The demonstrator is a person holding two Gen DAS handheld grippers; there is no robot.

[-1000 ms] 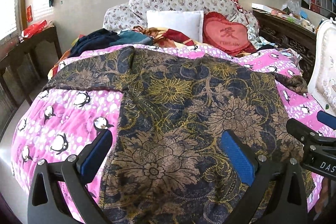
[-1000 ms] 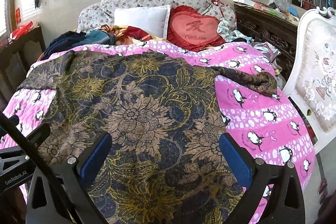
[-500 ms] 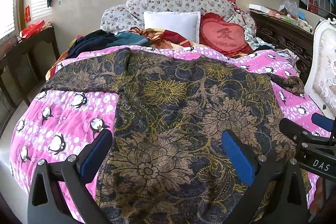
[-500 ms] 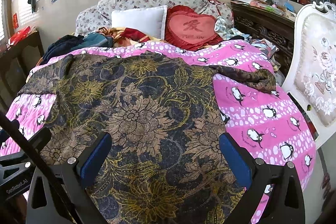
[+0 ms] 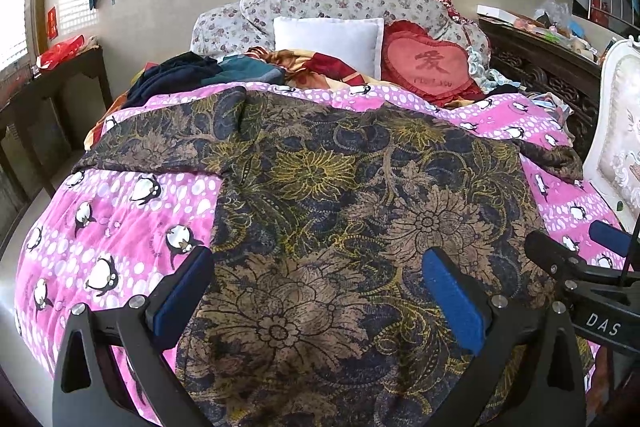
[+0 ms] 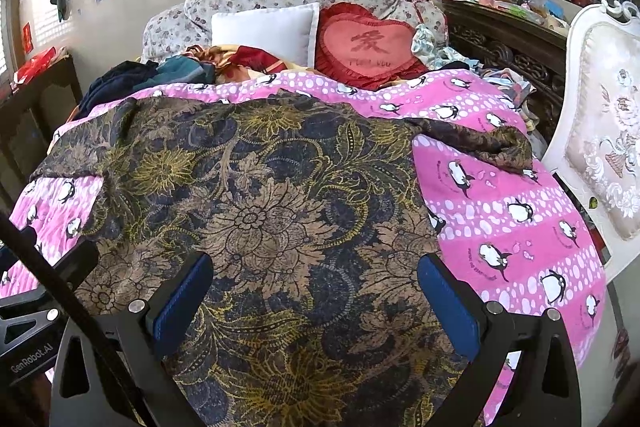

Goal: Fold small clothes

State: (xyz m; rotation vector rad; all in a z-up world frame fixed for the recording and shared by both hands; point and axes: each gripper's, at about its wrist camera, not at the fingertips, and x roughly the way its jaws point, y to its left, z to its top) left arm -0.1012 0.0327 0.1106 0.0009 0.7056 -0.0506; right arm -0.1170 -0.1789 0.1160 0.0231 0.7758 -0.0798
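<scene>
A dark navy garment with a gold and brown flower print [image 5: 340, 219] lies spread flat on a pink penguin quilt [image 5: 120, 211], sleeves out to both sides. It also shows in the right wrist view [image 6: 272, 211], on the same quilt [image 6: 512, 227]. My left gripper [image 5: 316, 291] is open and empty, hovering over the garment's near left part. My right gripper [image 6: 312, 295] is open and empty over its near right part. The right gripper's body shows at the right edge of the left wrist view [image 5: 580, 275].
A white pillow [image 5: 328, 39], a red heart cushion [image 5: 428, 67] and a pile of dark clothes [image 5: 180, 75] lie at the head of the bed. A white upholstered chair [image 6: 600, 131] stands at the right. A dark wooden table [image 5: 52, 99] stands at the left.
Both grippers have drawn back and risen slightly, so more of the bed shows. The garment has not moved and both jaws stay open.
</scene>
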